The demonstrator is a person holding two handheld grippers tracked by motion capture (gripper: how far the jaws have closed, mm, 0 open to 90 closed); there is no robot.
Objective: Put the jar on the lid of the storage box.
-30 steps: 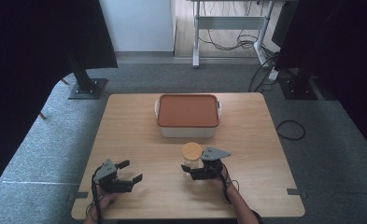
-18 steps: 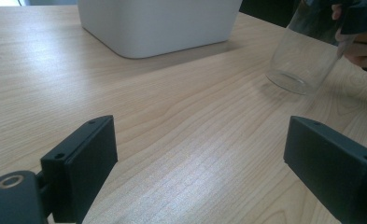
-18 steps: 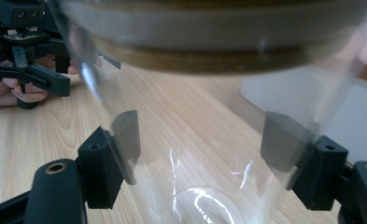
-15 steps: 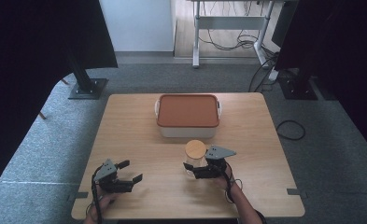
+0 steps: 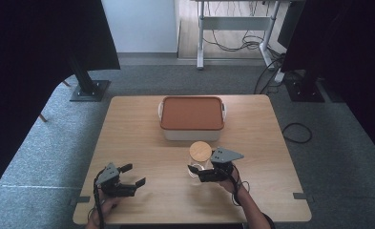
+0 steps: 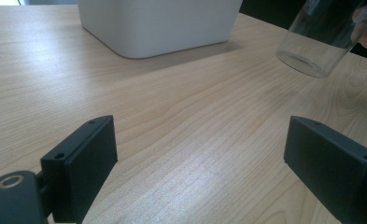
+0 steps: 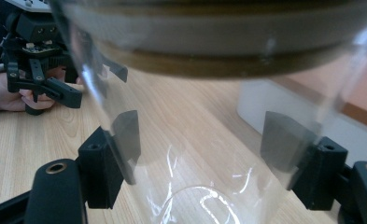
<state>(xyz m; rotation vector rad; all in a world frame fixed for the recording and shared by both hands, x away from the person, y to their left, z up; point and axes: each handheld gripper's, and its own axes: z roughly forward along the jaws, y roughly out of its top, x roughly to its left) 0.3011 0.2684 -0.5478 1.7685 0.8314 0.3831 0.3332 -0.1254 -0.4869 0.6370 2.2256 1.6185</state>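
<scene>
A clear glass jar (image 5: 197, 164) with a round wooden lid (image 5: 200, 151) hangs just above the table in front of the white box. My right gripper (image 5: 194, 172) is shut on its glass wall, one pad on each side (image 7: 125, 135). In the left gripper view the jar (image 6: 321, 42) is tilted, with its base off the wood. My left gripper (image 5: 134, 174) rests low at the front left, open, with bare table between its jaws (image 6: 204, 158). It also appears in the right gripper view, where the left gripper (image 7: 97, 86) is partly behind the glass.
A white box with an orange-brown lid (image 5: 192, 112) stands at the back middle of the wooden table (image 5: 137, 133), just behind the jar. Its white wall (image 6: 162, 23) is near in the left gripper view. Black stands and cables lie on the floor beyond.
My right gripper has risen a little with the jar in it and shifted slightly right. The left gripper has stayed where it was.
</scene>
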